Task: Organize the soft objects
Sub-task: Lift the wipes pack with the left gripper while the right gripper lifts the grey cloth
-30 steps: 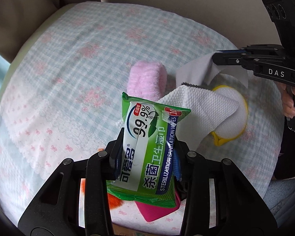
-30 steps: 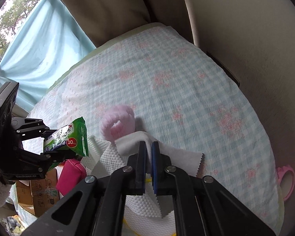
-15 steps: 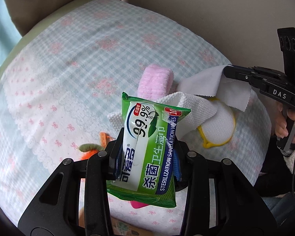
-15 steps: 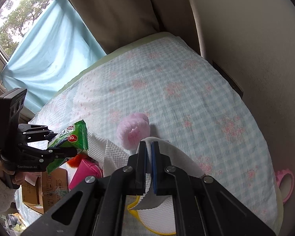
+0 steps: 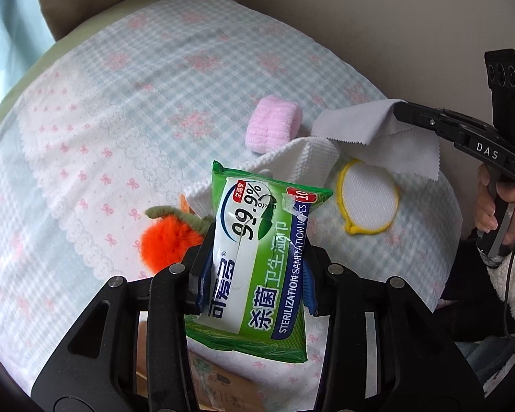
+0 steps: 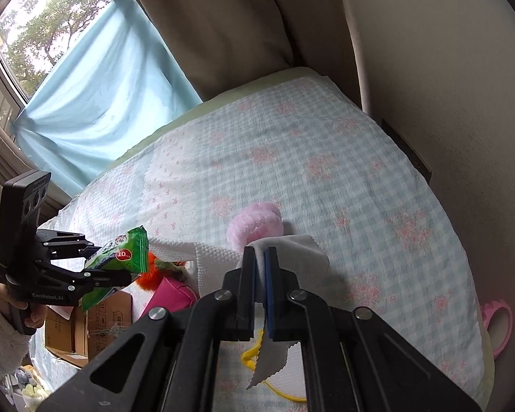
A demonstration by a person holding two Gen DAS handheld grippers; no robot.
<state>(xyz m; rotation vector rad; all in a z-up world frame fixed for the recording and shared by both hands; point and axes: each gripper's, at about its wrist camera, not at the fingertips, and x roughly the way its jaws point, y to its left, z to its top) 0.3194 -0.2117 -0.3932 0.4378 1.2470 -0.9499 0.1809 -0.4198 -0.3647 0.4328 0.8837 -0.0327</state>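
Note:
My left gripper (image 5: 257,267) is shut on a green pack of wet wipes (image 5: 261,247) and holds it above the bed; it also shows in the right wrist view (image 6: 120,250). My right gripper (image 6: 260,257) is shut on a thin grey cloth (image 6: 292,254), lifted off the bed; the cloth also shows in the left wrist view (image 5: 377,130). On the bed lie a pink fluffy roll (image 5: 274,125), a white textured towel (image 5: 312,152), a yellow-rimmed white pad (image 5: 369,201) and an orange plush fruit (image 5: 168,240).
The bed has a checked blue-and-pink cover (image 5: 137,103). A magenta pouch (image 6: 170,297) and cardboard boxes (image 6: 92,322) sit at the bed's near left edge. Beige cushions (image 6: 223,17) and a blue curtain (image 6: 96,103) lie beyond. A pink ring (image 6: 498,322) lies at the right edge.
Both grippers have risen and pulled back from the bed. The grey cloth has come up off the towel and pad. The orange plush fruit has come into view.

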